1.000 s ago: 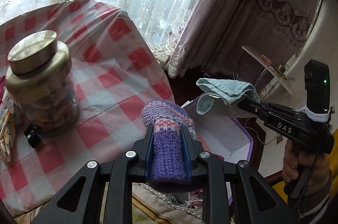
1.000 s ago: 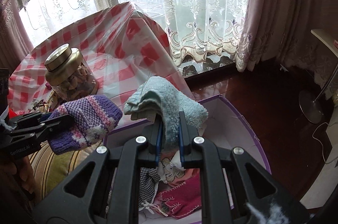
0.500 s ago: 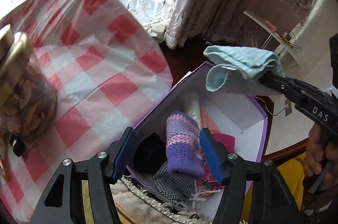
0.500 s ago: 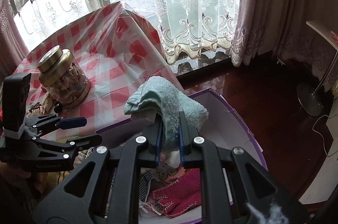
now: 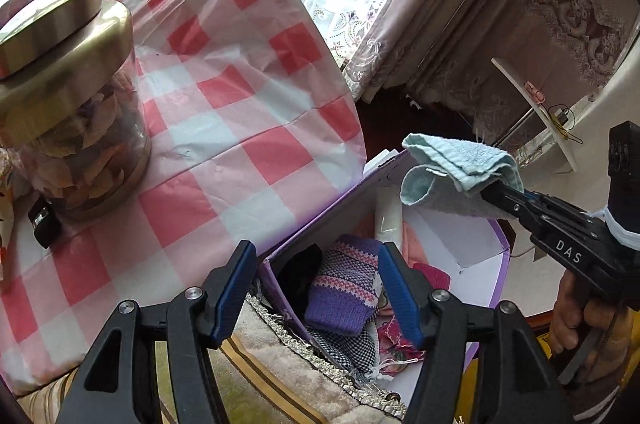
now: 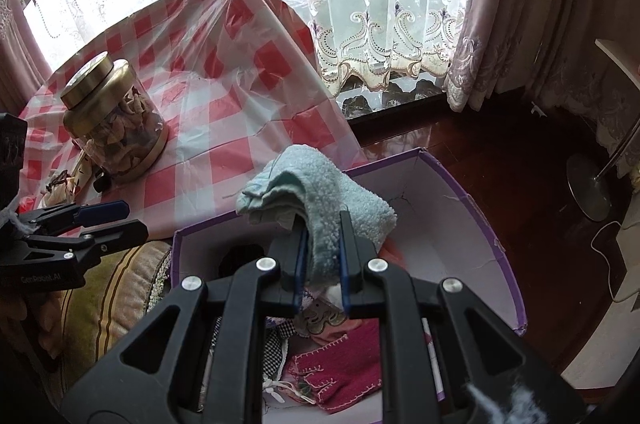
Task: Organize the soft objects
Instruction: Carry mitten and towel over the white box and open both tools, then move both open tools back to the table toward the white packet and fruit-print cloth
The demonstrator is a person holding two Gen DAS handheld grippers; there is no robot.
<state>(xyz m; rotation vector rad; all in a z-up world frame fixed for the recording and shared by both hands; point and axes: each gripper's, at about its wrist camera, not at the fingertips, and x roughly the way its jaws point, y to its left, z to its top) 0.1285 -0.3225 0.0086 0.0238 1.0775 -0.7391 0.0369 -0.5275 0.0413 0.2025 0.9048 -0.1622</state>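
Left wrist: left tongs [image 5: 318, 282] gape empty over box [image 5: 476, 256]; right tongs [image 6: 323, 256], loosening, pinch towel [image 6: 320, 187] beside jar [image 5: 68, 95].

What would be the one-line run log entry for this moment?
left gripper: open, empty | purple knit piece: in purple box | right gripper: opening, blue towel between pads above box

There are two grippers, one purple box [image 6: 472, 224], one glass jar [image 6: 116, 131], one blue towel [image 6: 332, 199] and one purple knitted piece [image 5: 344, 288].
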